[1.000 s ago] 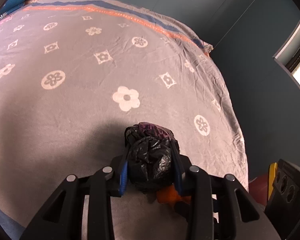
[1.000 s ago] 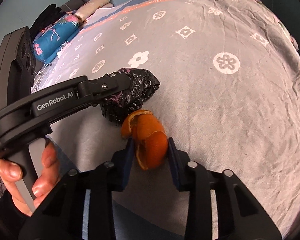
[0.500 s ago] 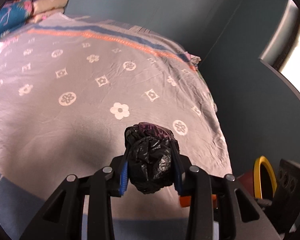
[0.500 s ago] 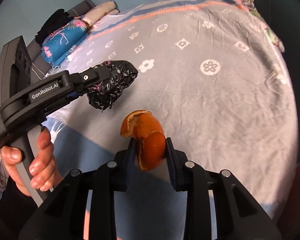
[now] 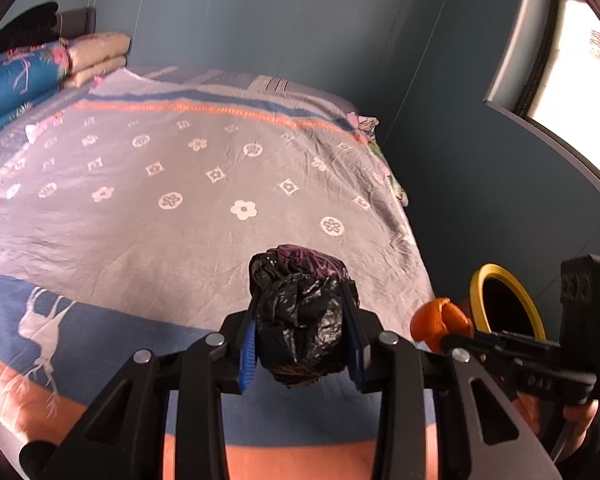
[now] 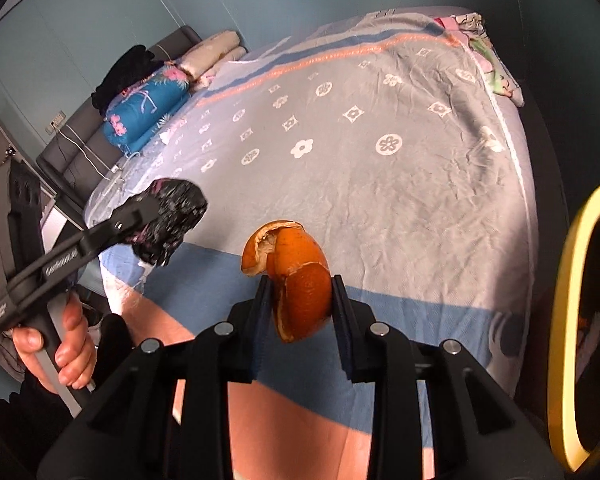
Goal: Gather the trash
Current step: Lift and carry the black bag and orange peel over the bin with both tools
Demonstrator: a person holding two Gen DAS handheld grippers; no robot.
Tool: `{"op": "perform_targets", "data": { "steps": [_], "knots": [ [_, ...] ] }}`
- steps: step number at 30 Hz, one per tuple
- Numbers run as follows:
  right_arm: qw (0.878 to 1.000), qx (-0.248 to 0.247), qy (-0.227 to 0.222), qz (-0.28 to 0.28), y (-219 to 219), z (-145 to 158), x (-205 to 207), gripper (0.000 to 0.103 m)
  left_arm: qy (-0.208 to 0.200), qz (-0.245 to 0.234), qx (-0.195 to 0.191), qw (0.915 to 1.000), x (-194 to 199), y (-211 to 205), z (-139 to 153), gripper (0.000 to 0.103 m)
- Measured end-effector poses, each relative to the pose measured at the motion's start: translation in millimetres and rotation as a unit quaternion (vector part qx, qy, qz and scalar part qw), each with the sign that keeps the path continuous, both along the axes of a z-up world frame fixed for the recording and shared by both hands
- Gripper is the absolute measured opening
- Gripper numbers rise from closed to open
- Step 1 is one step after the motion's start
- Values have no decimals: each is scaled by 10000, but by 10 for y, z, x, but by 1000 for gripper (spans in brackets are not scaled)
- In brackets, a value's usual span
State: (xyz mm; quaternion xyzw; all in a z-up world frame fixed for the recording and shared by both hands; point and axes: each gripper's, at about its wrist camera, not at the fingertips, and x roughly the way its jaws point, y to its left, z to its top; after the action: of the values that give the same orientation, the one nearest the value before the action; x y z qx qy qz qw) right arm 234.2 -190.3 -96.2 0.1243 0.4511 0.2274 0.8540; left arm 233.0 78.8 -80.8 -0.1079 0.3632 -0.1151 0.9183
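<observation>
Left wrist view: left gripper (image 5: 300, 334) clamps the crumpled black plastic bag wad (image 5: 300, 316), now lifted clear of the grey patterned bed (image 5: 140, 220); yellow-rimmed bin (image 5: 500, 300) has appeared. Right wrist view: right gripper (image 6: 298, 300) grips the curled orange peel (image 6: 296, 280), likewise airborne beside that bin (image 6: 564, 320). Judgement: pickup complete, deposit next.

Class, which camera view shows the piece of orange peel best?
The right wrist view: the curled orange peel sits central and large, clamped in the right gripper. The left wrist view shows it small at the right, partly hidden behind that gripper.
</observation>
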Motion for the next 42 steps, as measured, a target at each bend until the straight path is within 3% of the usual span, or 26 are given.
{"op": "perform_targets", "data": {
  "steps": [9,17,26,42],
  "knots": [
    [9989,204,-422,-55,-211,362,-413,28,-488,-131,30,9987,-555,-194,322,33],
    [9965,338,-727,-232,-437,636,-623,29,-989,-462,194,9938,-781,-516,643,33],
    [9929,494,-922,-572,-847,778,-736,29,-1258,-835,344,9879,-839,-932,826,33],
    [9809,445,-1222,-1450,-1618,835,-868,29,-1298,-1463,485,9795,-686,-1679,900,33]
  ]
}}
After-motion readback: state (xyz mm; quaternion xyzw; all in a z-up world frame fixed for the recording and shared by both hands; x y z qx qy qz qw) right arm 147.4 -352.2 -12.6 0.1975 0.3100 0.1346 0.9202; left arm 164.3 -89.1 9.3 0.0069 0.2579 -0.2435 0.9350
